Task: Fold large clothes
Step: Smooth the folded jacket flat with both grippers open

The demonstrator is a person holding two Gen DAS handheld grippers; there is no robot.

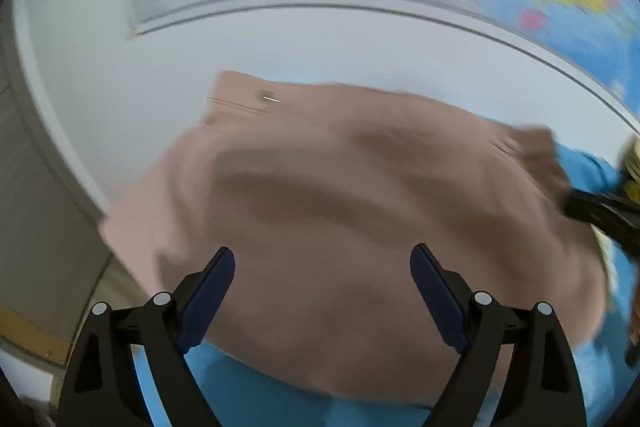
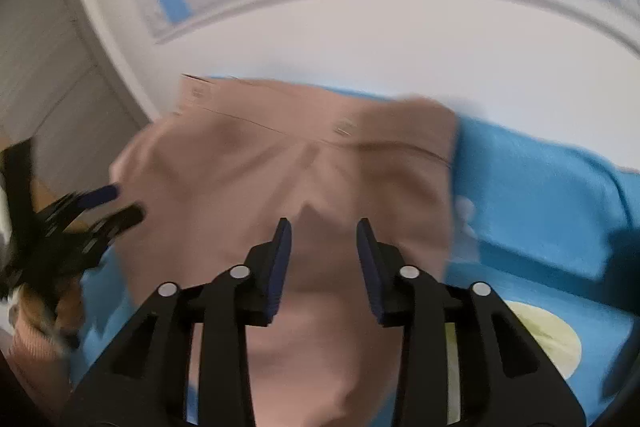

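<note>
Item: pink garment [image 1: 340, 207], crumpled mid-bench [image 1: 120, 75] over blue cloth [image 2: 540, 195]; my left tool [image 1: 322, 291] gapes wide, right tool [image 2: 324, 255] half-open, both empty above it; risk: pinching one layer only, dragging blue cloth along.

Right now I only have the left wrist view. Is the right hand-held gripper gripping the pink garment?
Observer: No. The right hand-held gripper has its jaws apart with nothing pinched. A raised crease of the pink garment sits just ahead of its tips.
Operator: What's to the right of the garment?
Observer: A blue cloth with a pale yellow-green round print near the camera.
Operator: Where's my left one, seen from there?
Observer: The left hand-held gripper has its tips at the garment's left edge. It's blurred, so I can't tell if it's touching.
</note>
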